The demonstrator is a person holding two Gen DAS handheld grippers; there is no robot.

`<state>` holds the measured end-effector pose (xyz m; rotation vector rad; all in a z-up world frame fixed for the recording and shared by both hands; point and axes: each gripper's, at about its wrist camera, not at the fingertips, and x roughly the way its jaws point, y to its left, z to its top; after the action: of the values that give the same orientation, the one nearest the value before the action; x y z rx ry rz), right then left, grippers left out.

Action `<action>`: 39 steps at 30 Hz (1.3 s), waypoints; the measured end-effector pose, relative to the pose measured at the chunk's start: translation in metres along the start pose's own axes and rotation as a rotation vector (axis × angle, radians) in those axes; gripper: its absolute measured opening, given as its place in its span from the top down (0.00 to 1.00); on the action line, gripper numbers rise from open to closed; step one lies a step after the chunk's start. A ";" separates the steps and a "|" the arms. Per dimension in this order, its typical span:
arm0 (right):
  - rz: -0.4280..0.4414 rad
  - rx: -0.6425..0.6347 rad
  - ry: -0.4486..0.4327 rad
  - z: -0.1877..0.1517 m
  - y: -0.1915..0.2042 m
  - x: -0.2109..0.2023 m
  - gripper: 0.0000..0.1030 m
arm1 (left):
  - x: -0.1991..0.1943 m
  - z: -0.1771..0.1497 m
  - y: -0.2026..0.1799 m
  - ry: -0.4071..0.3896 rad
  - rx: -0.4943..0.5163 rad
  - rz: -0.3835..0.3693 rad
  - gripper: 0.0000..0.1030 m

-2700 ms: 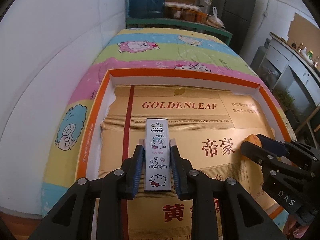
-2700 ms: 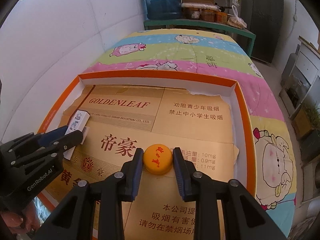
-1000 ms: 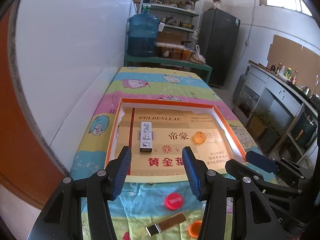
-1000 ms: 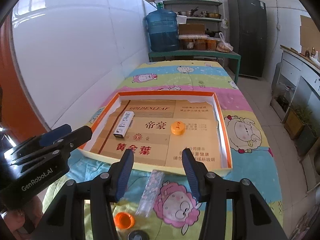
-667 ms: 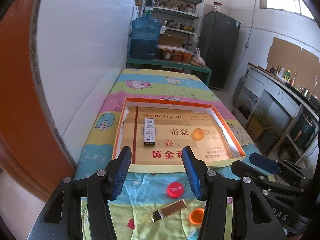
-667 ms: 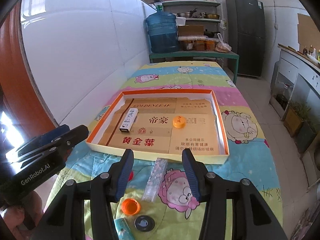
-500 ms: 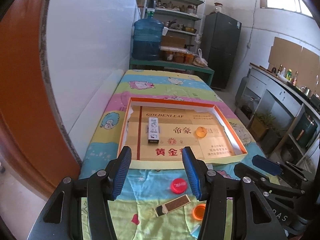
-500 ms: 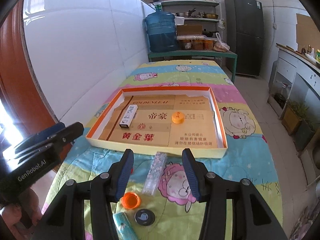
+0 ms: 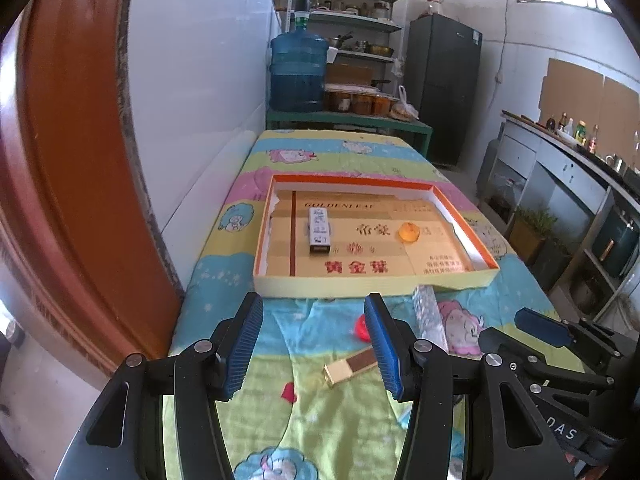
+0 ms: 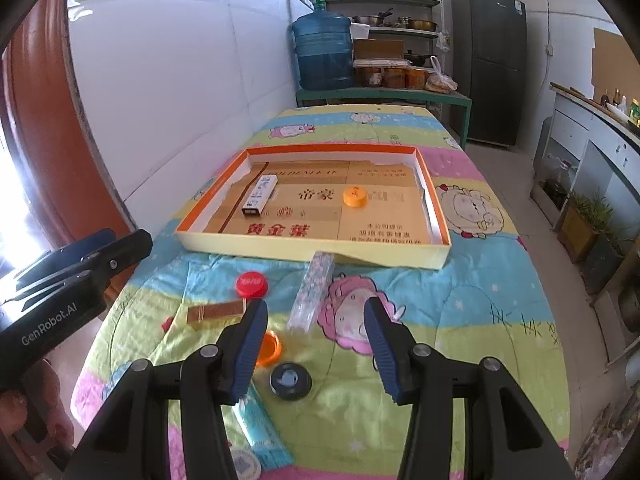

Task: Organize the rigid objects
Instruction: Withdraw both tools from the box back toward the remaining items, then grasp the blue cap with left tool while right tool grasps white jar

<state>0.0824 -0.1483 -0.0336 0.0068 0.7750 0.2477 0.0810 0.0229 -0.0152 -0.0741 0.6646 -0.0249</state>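
An orange-rimmed tray [image 9: 360, 280] [image 10: 280, 250] lined with gold cardboard sits on the cartoon-print cloth. Inside it lie a white Hello Kitty box [image 9: 320, 230] [image 10: 260, 194] and an orange cap [image 9: 409, 232] [image 10: 355, 197]. Nearer me on the cloth are a red cap [image 10: 251, 284], a gold-brown box [image 9: 350, 366] [image 10: 216, 312], a clear patterned packet [image 9: 426, 312] [image 10: 314, 290], an orange lid [image 10: 269, 346], a black round lid [image 10: 291, 380] and a light blue box [image 10: 262, 428]. My left gripper [image 9: 313, 300] and right gripper [image 10: 316, 304] hover open and empty, short of the tray.
A white wall and a red-brown door frame [image 9: 80, 160] run along the left. Beyond the bed stand a blue water jug [image 9: 298, 76], shelves and a dark fridge [image 9: 444, 88]. Cabinets [image 9: 560, 184] line the right side.
Both grippers have drawn back from the tray, leaving the white box and orange cap in it. More of the near cloth with its loose items has come into view.
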 end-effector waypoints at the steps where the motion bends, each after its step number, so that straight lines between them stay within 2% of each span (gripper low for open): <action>1: -0.004 -0.001 0.001 -0.003 0.000 -0.002 0.51 | -0.001 -0.002 0.000 0.002 -0.001 0.000 0.47; 9: -0.028 -0.005 0.005 -0.020 -0.005 -0.012 0.51 | -0.004 -0.020 0.004 0.032 -0.002 -0.016 0.47; 17: 0.029 -0.047 0.048 -0.043 -0.002 -0.015 0.51 | -0.009 -0.040 0.006 0.051 -0.008 -0.050 0.47; 22: 0.031 -0.063 0.051 -0.051 -0.002 -0.019 0.51 | -0.012 -0.057 0.004 0.067 0.015 -0.101 0.47; 25: 0.074 -0.082 0.068 -0.056 0.002 -0.021 0.51 | -0.013 -0.065 0.004 0.081 0.018 -0.102 0.47; 32: 0.236 -0.135 0.138 -0.084 0.025 -0.026 0.51 | -0.018 -0.074 0.008 0.064 0.004 -0.101 0.47; 39: 0.301 -0.014 0.170 -0.095 0.014 -0.021 0.60 | -0.020 -0.082 0.004 0.074 0.022 -0.117 0.47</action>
<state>-0.0011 -0.1470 -0.0860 0.0910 0.9418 0.5447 0.0141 0.0232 -0.0675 -0.0916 0.7335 -0.1484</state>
